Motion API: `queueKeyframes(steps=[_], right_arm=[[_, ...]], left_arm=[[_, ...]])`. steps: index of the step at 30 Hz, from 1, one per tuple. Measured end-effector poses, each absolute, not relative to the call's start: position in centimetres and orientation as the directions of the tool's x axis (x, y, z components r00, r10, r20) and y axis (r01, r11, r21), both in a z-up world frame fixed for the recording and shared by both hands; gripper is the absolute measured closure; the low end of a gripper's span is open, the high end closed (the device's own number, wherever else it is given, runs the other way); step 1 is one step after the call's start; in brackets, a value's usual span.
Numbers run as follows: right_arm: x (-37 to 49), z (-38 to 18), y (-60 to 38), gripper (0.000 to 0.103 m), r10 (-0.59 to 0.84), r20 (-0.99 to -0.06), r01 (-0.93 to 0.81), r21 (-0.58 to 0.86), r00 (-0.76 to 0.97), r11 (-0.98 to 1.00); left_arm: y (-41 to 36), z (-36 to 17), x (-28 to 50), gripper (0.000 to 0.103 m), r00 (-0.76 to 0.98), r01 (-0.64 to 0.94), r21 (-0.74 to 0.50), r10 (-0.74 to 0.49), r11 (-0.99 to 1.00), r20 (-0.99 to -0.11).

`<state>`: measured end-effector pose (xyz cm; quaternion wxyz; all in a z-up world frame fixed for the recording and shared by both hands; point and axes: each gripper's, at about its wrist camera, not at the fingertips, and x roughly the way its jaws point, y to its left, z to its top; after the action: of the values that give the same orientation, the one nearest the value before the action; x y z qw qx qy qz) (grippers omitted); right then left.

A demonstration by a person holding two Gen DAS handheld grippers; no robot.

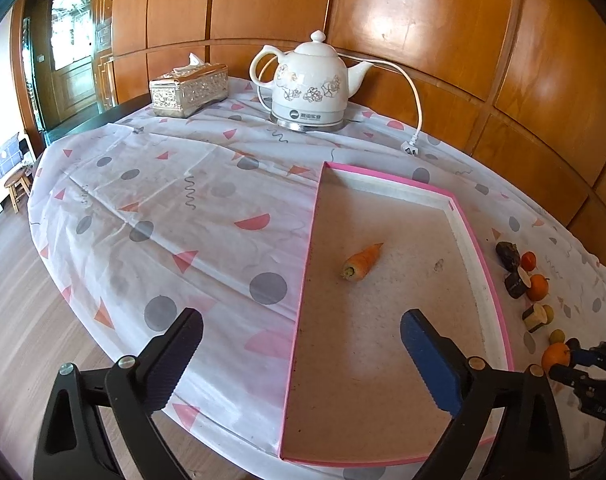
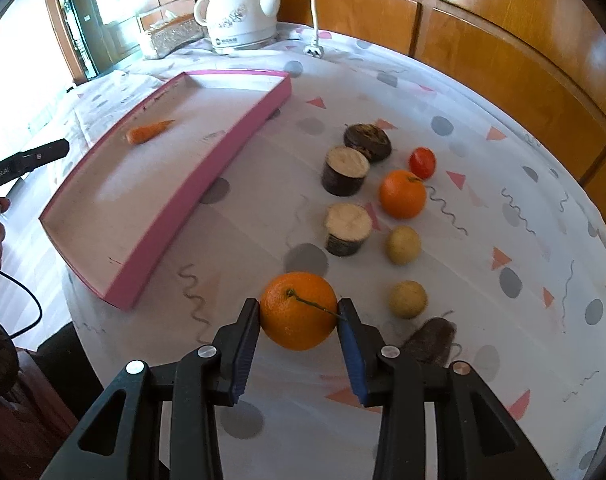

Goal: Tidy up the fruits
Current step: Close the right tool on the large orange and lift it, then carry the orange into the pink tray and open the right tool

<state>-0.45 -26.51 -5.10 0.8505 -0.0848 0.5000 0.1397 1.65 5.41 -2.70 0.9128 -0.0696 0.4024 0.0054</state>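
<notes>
Covering the round table [image 2: 483, 208], a dotted white cloth carries the shallow pink-rimmed cardboard tray [image 2: 207, 168] toward its left edge, one small orange carrot piece [image 2: 149, 132] inside. Near the front edge, the right gripper [image 2: 299, 320] has its jaws clamped on the large stemmed orange [image 2: 297, 312]; lift gently, squeezing evenly. The left gripper [image 1: 299, 360] hovers, jaws apart, over the tray.

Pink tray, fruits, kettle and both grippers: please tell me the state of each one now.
Pink tray: holds only one carrot.
Carrot: lying on its side in the tray.
Large orange: on the cloth, between the jaws.
Right gripper: jaws shut on the large orange.
Left gripper: jaws open, empty.
Small orange: loose on the cloth.
Tomato: loose on the cloth.
Kettle: lid on, unplugged.
</notes>
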Motion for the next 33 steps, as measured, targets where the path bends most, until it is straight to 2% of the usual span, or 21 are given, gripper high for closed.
queueKeyframes(steps=[9, 19, 23, 27, 30, 33], right_arm=[[-0.3, -3.7, -24.4, 0.064, 0.214, -0.835, -0.325, 0.044, 0.508, 0.945], [1.2, -0.8, -19.6, 0.064, 0.331, -0.775, -0.398, 0.113, 0.538, 0.910], [2.1, -0.9, -17.2, 0.064, 0.354, -0.773, -0.430, 0.118, 0.527, 0.895], [3.8, -1.5, -14.5, 0.064, 0.357, -0.778, -0.445, 0.112, 0.517, 0.888], [5.2, -2.0, -13.0, 0.064, 0.346, -0.783, -0.442, 0.101, 0.518, 0.891], [6.9, -2.7, -11.5, 0.064, 0.331, -0.790, -0.435, 0.092, 0.515, 0.896]], left_arm=[[5.8, -2.6, 1.7, 0.000, 0.677, -0.088, -0.113, -0.024, 0.990, -0.736], [8.5, -0.7, 1.9, 0.000, 0.712, -0.194, -0.020, 0.127, 0.981, -0.690], [10.3, 0.1, 2.0, 0.000, 0.728, -0.245, -0.034, 0.160, 0.969, -0.667], [10.8, 0.9, 1.9, 0.000, 0.753, -0.279, 0.019, 0.231, 0.960, -0.616], [11.4, 1.1, 1.5, 0.000, 0.784, -0.242, -0.047, 0.167, 0.969, -0.598], [11.9, 0.9, 1.2, 0.000, 0.804, -0.175, -0.180, 0.036, 0.968, -0.594]])
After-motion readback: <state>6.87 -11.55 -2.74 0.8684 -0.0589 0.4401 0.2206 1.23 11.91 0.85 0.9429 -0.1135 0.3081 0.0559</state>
